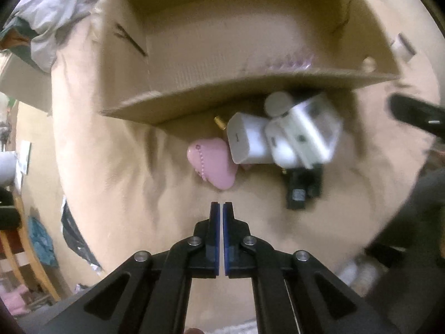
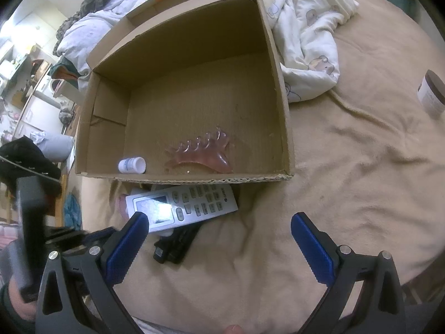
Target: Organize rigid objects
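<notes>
We are eyeing the stiff, light remote (image 2: pixel 182 206) just before the box (image 2: pixel 286 128); right gripper (image 2: pixel 219 232) gaping, left gripper (image 1: pixel 221 208) clenched empty; pinching its long edges looks safest.

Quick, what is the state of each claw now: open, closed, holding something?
Left claw: closed, holding nothing.
Right claw: open wide, holding nothing.

Your left wrist view was smeared by motion: the white remote (image 1: pixel 306 130) and black object (image 1: pixel 303 189) under it were too blurred to read. From your right wrist, the remote (image 2: pixel 183 206) hid most of that black object (image 2: pixel 175 245), and the jar (image 2: pixel 432 94) was cut off by the frame's edge.
</notes>
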Available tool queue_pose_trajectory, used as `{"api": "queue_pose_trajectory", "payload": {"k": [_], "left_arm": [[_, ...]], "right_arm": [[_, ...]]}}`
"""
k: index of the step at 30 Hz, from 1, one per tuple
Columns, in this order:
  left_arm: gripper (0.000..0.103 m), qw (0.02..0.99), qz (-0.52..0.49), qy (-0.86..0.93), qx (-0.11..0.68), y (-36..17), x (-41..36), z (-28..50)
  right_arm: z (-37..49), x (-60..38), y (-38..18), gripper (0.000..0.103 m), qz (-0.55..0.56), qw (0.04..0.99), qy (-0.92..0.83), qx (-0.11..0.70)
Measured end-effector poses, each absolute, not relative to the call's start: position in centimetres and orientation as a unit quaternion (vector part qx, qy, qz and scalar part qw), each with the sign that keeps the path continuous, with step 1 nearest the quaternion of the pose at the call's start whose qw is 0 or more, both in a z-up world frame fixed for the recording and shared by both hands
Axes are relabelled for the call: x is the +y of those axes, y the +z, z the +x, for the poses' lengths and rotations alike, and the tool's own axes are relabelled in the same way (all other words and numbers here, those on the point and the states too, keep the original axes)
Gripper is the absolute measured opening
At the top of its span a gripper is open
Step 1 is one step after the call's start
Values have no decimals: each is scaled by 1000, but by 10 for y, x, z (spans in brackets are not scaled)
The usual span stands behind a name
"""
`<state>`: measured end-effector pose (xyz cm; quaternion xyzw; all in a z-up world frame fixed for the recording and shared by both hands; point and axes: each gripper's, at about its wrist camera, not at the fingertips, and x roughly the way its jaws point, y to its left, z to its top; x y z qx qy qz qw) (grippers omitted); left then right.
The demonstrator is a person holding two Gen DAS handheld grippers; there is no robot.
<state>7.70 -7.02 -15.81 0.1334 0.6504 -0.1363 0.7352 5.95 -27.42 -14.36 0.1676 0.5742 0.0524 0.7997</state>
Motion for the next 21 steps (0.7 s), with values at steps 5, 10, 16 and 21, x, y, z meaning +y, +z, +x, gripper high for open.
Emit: {"api": "queue_pose_trajectory", "payload": {"k": [5,10,16,21], "left_arm": [[2,770,83,-151,614,-98,-48,82],[2,797,64,-140,584,-73,-49,95],[78,752,164,-111,629,-142,-70,105],[78,717,245,-141,638,-175,-94,109]], "right_arm": [[60,-272,-141,103,168,801,61,571],[61,-269,-143,103,160,800,59,575],[61,-266,-147,103,156,797,53,582],[62,-262,-146,103,148,798,58,581]]}}
